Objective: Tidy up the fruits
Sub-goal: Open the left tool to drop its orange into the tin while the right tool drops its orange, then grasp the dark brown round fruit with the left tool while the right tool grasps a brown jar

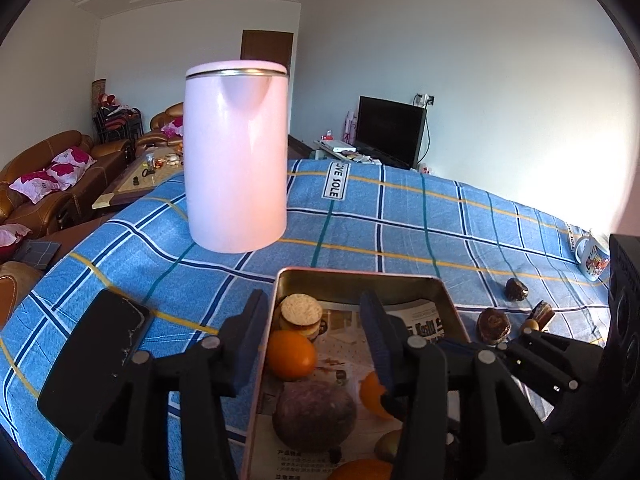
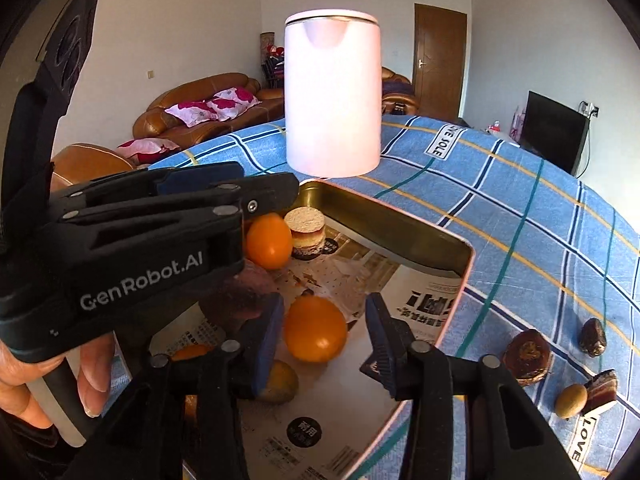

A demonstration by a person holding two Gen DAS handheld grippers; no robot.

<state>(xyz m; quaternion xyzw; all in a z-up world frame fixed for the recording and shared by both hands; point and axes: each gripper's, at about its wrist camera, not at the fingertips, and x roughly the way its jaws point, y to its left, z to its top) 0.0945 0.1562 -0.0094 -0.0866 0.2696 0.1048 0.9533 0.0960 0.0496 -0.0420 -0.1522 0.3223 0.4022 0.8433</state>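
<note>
A metal tray (image 1: 352, 276) (image 2: 432, 236) lined with newspaper holds several fruits: an orange (image 1: 290, 354) (image 2: 269, 241), a dark purple fruit (image 1: 314, 414), a layered cake piece (image 1: 301, 314) (image 2: 306, 226) and a second orange (image 2: 315, 328). My left gripper (image 1: 316, 328) is open, its fingers straddling the tray's left rim. My right gripper (image 2: 324, 332) is open over the tray, with the second orange between its fingers, not gripped. The left gripper's body (image 2: 140, 232) shows in the right wrist view.
A pink kettle (image 1: 236, 156) (image 2: 332, 96) stands behind the tray on the blue checked cloth (image 1: 400, 216). A black phone (image 1: 96, 356) lies to the left. Dark dates and cake bits (image 2: 526, 354) and a small yellow-green fruit (image 2: 571, 400) lie right of the tray. A mug (image 1: 592, 256) stands far right.
</note>
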